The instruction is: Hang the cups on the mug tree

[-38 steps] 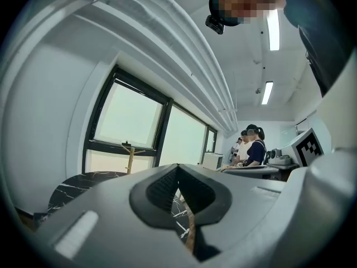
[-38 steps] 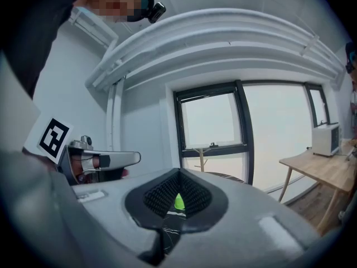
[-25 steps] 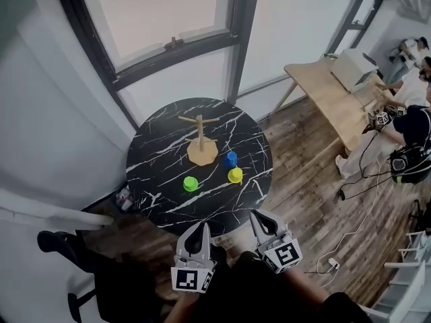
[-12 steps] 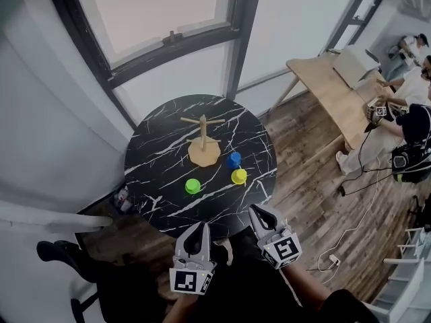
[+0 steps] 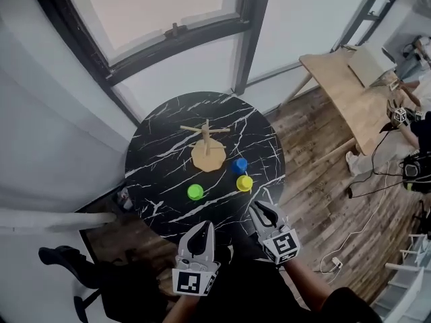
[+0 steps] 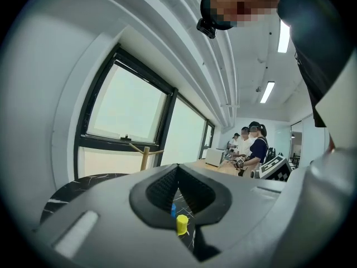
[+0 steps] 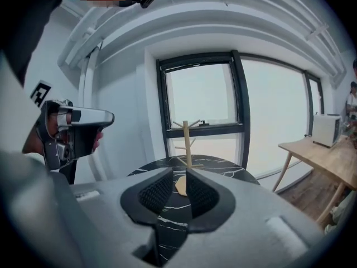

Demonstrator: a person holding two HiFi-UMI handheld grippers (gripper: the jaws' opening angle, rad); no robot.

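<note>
A wooden mug tree (image 5: 206, 140) stands empty at the middle of the round black marble table (image 5: 161, 153). In front of it sit a blue cup (image 5: 240, 165), a yellow cup (image 5: 244, 183) and a green cup (image 5: 195, 192), all upright on the tabletop. My left gripper (image 5: 205, 226) hovers at the table's near edge, shut and empty; through its jaws show the yellow cup (image 6: 182, 224) and blue cup (image 6: 173, 209). My right gripper (image 5: 258, 208) is just short of the yellow cup; its jaws have just been opening, a narrow gap with nothing between them, facing the mug tree (image 7: 186, 141).
A large window lies behind the table. A long wooden table (image 5: 350, 93) with people beside it stands at the right. Cables (image 5: 343, 241) run over the wood floor. A dark chair (image 5: 60, 254) is at the lower left, a small object (image 5: 123, 197) on the floor by the table.
Both grippers have moved forward toward the table's near edge, the right one also lower. The right jaws have parted slightly. The cups and mug tree have not moved.
</note>
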